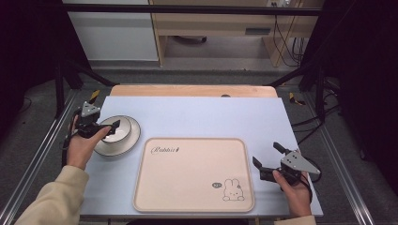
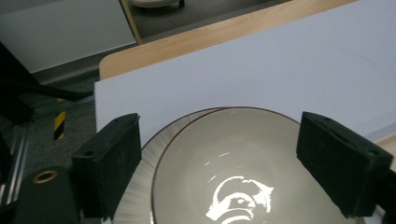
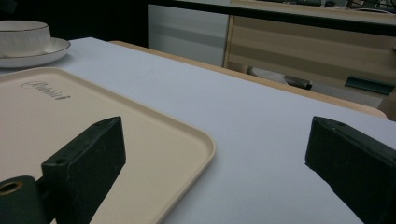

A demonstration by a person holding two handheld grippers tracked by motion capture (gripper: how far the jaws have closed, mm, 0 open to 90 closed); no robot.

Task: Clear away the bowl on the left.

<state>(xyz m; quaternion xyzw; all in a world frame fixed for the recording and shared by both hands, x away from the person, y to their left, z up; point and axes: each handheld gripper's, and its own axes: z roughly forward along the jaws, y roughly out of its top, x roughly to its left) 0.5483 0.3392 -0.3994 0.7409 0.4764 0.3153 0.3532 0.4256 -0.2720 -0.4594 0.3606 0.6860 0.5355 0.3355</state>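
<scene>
My left gripper (image 1: pixel 114 125) hangs over the bowl (image 1: pixel 107 134) at the left edge of the table (image 1: pixel 197 117), jaws spread wide. In the left gripper view the two black pads stand one to each side of the bowl (image 2: pixel 243 168), well clear of its rim, so nothing is gripped yet. I hold it this way because the bowl is broad and smooth-sided, and the opening has to be wider than the rim before I come down on it. From the high view one jaw seems to reach in over the bowl's far side, which suggests a pinch on the wall, one pad inside and one outside (I cannot tell how close the pads are to touching).

The bowl sits inside a saucer (image 1: pixel 133 131), whose edge shows beyond it on the right; in the right gripper view the pair (image 3: pixel 23 39) stands upright, cup-like bowl on shallow plate. That stacking matters: I judge I must lift only the bowl, or the saucer may drag along.

Just right of them lies the cream tray (image 1: pixel 195 174), empty, with its rabbit print near the front right corner. It looks like the landing place, set centrally so either hand can reach it.

Further right, my right gripper (image 1: pixel 267 157) rests low beside the tray's right edge, jaws fully apart and holding nothing. In the right gripper view its jaws straddle the tray's corner (image 3: pixel 201 140), perhaps ready to steady it.
</scene>
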